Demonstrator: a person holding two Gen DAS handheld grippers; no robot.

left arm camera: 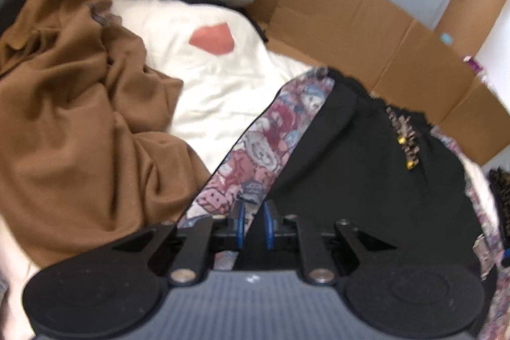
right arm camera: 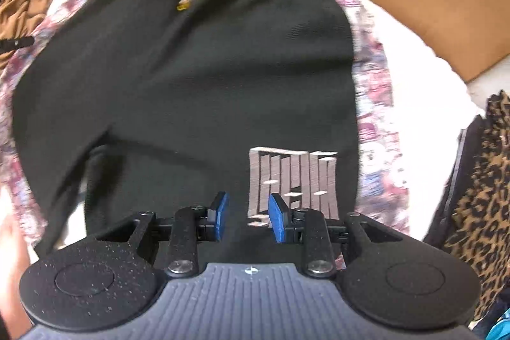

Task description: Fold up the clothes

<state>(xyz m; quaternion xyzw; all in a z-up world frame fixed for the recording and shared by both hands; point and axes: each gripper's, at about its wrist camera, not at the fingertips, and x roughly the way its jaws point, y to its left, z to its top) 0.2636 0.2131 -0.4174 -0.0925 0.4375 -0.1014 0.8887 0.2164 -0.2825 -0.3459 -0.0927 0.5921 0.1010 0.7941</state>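
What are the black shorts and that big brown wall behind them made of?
The black shorts look like soft, matte knit fabric, probably cotton or polyester: they drape and wrinkle. The brown wall looks like cardboard, with creased flaps and a dull papery surface.

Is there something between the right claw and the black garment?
Nothing visible. The right claw is open directly over the black garment, beside its grey print; no other cloth lies between.

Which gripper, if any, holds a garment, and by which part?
The left gripper pinches the black garment at its near edge. The right gripper is open, holding nothing.
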